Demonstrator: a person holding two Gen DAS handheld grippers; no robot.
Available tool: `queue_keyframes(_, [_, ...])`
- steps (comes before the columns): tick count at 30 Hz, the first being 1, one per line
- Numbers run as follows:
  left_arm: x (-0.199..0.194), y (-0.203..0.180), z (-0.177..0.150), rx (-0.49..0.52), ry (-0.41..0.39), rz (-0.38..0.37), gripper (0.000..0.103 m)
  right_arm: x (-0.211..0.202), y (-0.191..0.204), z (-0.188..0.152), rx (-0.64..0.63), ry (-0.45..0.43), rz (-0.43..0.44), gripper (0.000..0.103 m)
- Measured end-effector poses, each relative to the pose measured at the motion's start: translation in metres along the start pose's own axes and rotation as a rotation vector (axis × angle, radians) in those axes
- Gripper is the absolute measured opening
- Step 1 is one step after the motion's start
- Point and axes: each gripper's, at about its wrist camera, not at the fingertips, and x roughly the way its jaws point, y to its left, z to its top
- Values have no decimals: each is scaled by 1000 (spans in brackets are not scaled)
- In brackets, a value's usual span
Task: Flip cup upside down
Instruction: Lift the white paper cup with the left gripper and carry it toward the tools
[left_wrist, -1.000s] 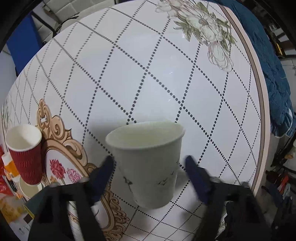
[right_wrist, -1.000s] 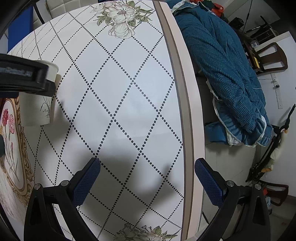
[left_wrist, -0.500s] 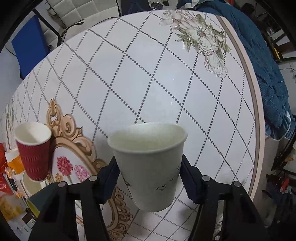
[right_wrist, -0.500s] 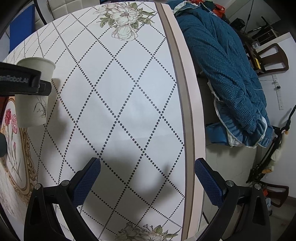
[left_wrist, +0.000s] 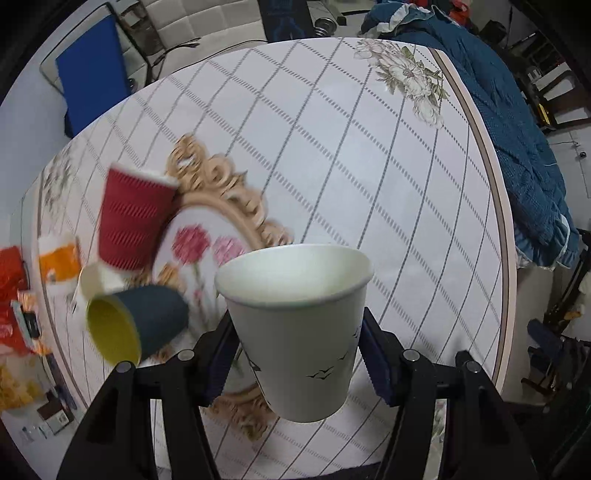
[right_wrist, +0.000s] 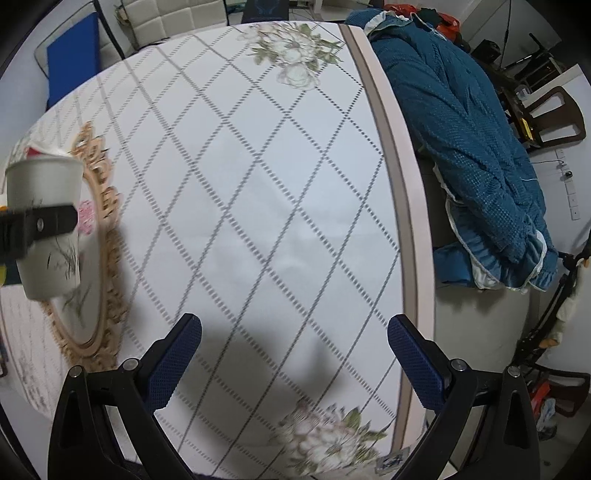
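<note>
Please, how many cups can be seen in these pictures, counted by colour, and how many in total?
White cup, held in the left claw: 1
Red cup, ribbed, on the table: 1
Dark blue cup with yellow inside, lying on its side: 1
Total: 3 cups

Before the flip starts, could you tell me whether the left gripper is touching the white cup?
Touching: the left wrist view shows both pads of the left gripper pressed against the white cup.
</note>
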Motion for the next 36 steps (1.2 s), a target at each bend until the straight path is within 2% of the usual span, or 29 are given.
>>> queue_keyframes(1, [-5,-5,5,-5,3,-1,59,-4,4,-6,-3,-3,4,103])
queue_keyframes(4, [-18,10,-15,-27,4,-10,59,-14,18,-24,-16,-8,11,103])
queue_keyframes(9, [-34,44,-65,-69,0,-16,60,-29,45,-55,-34,-10,29,103])
queue_keyframes(20, [-20,130,-153,-194,48,0,60,-34,124,-115,-63,29,115,102])
queue_keyframes(29, [10,174,-181,-254,113,-19,60,-23,185,-143,-111,51,124,102])
queue_keyframes(36, [48,186,-183,-270,196,-56,60,-11,204,-149,-121,66,96,102])
